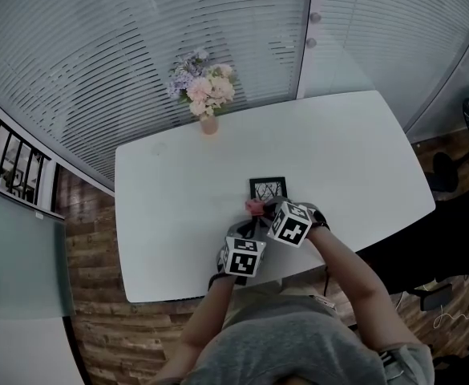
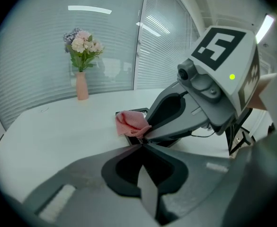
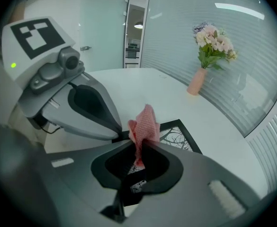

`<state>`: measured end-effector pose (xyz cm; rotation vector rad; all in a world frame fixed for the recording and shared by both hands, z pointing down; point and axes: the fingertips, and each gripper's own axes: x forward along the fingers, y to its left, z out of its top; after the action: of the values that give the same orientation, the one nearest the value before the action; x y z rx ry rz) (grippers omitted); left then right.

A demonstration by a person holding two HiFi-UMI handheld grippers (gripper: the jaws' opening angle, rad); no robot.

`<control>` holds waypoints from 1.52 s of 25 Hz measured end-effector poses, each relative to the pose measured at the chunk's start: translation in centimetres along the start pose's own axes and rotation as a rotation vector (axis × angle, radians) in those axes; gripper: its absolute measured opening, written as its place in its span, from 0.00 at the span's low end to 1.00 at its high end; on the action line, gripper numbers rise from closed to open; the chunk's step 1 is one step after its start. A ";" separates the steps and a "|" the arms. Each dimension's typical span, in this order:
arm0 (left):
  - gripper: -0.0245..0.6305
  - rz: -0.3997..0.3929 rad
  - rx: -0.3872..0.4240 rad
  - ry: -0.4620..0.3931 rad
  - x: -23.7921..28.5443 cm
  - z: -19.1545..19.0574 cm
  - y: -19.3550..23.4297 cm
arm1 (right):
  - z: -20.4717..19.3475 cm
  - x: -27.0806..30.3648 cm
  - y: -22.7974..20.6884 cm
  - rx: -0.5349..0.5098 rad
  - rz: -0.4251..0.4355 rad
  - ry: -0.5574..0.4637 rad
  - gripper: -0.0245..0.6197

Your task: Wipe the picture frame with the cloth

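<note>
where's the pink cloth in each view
Head view: pink cloth at centre, by the picture frame's near left corner.
Left gripper view: centre, pinched in the right gripper's tips.
Right gripper view: centre, rising from its own jaws.
Shared landmark: flower vase.

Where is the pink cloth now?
In the head view, the pink cloth sits in the right gripper, at the near left corner of the black picture frame.

Black frame (image 1: 268,188) w/ branch print lies flat near front edge of table (image 1: 178,215); pink cloth (image 1: 255,207) bunched at its front-left corner.
</note>
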<state>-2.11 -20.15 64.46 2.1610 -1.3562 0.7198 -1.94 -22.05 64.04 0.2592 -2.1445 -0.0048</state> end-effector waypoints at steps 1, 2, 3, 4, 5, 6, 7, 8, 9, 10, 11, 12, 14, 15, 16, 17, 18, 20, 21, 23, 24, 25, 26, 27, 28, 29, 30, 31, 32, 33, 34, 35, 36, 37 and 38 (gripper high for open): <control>0.04 0.003 -0.004 0.001 0.0 -0.1 0.0 | -0.1 -0.1 0.2 -0.003 0.006 0.002 0.10; 0.04 0.004 -0.007 0.007 0.0 -0.1 -0.1 | -0.1 -0.1 0.4 -0.006 0.013 0.004 0.10; 0.04 0.005 -0.007 0.012 -0.2 -0.1 -0.1 | -0.2 -0.2 0.7 -0.008 0.020 0.006 0.10; 0.04 0.005 -0.007 0.015 -0.3 0.0 -0.1 | -0.2 -0.2 0.9 -0.008 0.027 0.007 0.10; 0.04 0.005 -0.007 0.015 -0.3 0.1 -0.1 | -0.2 -0.3 1.0 -0.008 0.035 0.008 0.10; 0.04 0.007 -0.008 0.012 -0.4 0.2 -0.1 | -0.2 -0.4 1.2 -0.008 0.042 0.009 0.10; 0.04 0.008 -0.009 0.008 -0.4 0.4 -0.1 | -0.2 -0.4 1.3 -0.009 0.047 0.010 0.10; 0.04 0.009 -0.009 0.003 -0.4 0.5 -0.1 | -0.2 -0.5 1.4 -0.011 0.049 0.010 0.10; 0.04 0.009 -0.008 -0.003 -0.3 0.5 -0.1 | -0.3 -0.4 1.4 -0.013 0.048 0.011 0.10; 0.04 0.009 -0.008 -0.009 -0.2 0.6 -0.2 | -0.3 -0.4 1.4 -0.014 0.045 0.012 0.10; 0.04 0.009 -0.010 -0.010 -0.2 0.6 -0.2 | -0.3 -0.4 1.4 -0.015 0.043 0.012 0.10; 0.04 0.012 -0.014 -0.007 -0.1 0.4 -0.2 | -0.4 -0.4 1.4 -0.015 0.042 0.012 0.10; 0.04 0.017 -0.025 0.001 0.1 -0.1 -0.1 | -0.3 -0.4 1.4 -0.017 0.045 0.014 0.10; 0.04 0.016 -0.031 0.008 0.1 -0.2 -0.1 | -0.3 -0.5 1.4 -0.021 0.046 0.016 0.10; 0.04 0.014 -0.033 0.011 0.0 -0.1 -0.2 | -0.3 -0.5 1.4 -0.026 0.046 0.017 0.10; 0.04 0.012 -0.031 0.010 -0.1 0.1 -0.3 | -0.3 -0.5 1.4 -0.032 0.044 0.017 0.10; 0.04 0.010 -0.026 0.003 -0.1 0.3 -0.3 | -0.3 -0.5 1.4 -0.038 0.039 0.016 0.10; 0.04 0.010 -0.019 -0.009 -0.2 0.6 -0.2 | -0.2 -0.7 1.3 -0.046 0.027 0.007 0.10; 0.04 0.010 -0.022 -0.004 -0.3 0.5 -0.2 | -0.1 -0.8 1.3 -0.045 0.022 0.000 0.10; 0.04 0.014 -0.025 0.004 -0.3 0.2 -0.1 | 0.0 -1.1 1.1 -0.043 0.020 -0.012 0.10; 0.04 0.015 -0.022 0.001 -0.3 0.3 -0.1 | 0.1 -1.2 1.1 -0.044 0.019 -0.016 0.10; 0.04 0.014 -0.020 0.000 -0.3 0.3 -0.2 | 0.1 -1.3 1.0 -0.048 0.016 -0.018 0.10; 0.04 0.012 -0.021 0.002 -0.4 0.3 -0.2 | 0.1 -1.5 0.9 -0.051 0.013 -0.020 0.10; 0.04 0.010 -0.023 0.004 -0.4 0.3 -0.3 | 0.2 -1.6 0.7 -0.054 0.008 -0.024 0.10; 0.04 0.009 -0.023 0.005 -0.5 0.3 -0.3 | 0.3 -1.7 0.5 -0.055 0.004 -0.028 0.10; 0.04 0.010 -0.022 0.003 -0.5 0.4 -0.3 | 0.4 -1.9 0.3 -0.054 -0.001 -0.034 0.10; 0.04 0.010 -0.021 -0.001 -0.4 0.5 -0.3 | 0.5 -2.0 0.0 -0.053 -0.007 -0.040 0.10; 0.04 0.012 -0.017 -0.009 -0.4 0.6 -0.2 | 0.6 -2.2 -0.3 -0.052 -0.015 -0.045 0.10; 0.04 0.015 -0.012 -0.017 -0.3 0.7 -0.2 | 0.7 -2.3 -0.8 -0.051 -0.023 -0.048 0.10; 0.04 0.017 -0.011 -0.016 -0.2 0.6 -0.1 | 0.7 -2.5 -1.2 -0.049 -0.032 -0.051 0.10; 0.04 0.019 -0.015 -0.006 -0.1 0.3 0.0 | 0.8 -2.6 -1.7 -0.047 -0.042 -0.053 0.10; 0.04 0.021 -0.018 0.000 -0.1 0.1 0.0 | 0.7 -2.7 -2.2 -0.044 -0.053 -0.053 0.10; 0.04 0.021 -0.018 0.001 -0.2 0.2 0.0 | 0.7 -2.7 -2.7 -0.040 -0.066 -0.052 0.10; 0.04 0.019 -0.019 0.001 -0.3 0.3 -0.1 | 0.6 -2.7 -3.2 -0.037 -0.078 -0.050 0.10; 0.04 0.015 -0.019 -0.001 -0.4 0.5 -0.1 | 0.5 -2.7 -3.8 -0.034 -0.089 -0.046 0.10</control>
<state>-2.06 -20.19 63.77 2.1386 -1.3760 0.7095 -0.22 -25.26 61.10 0.3379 -2.1753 -0.0992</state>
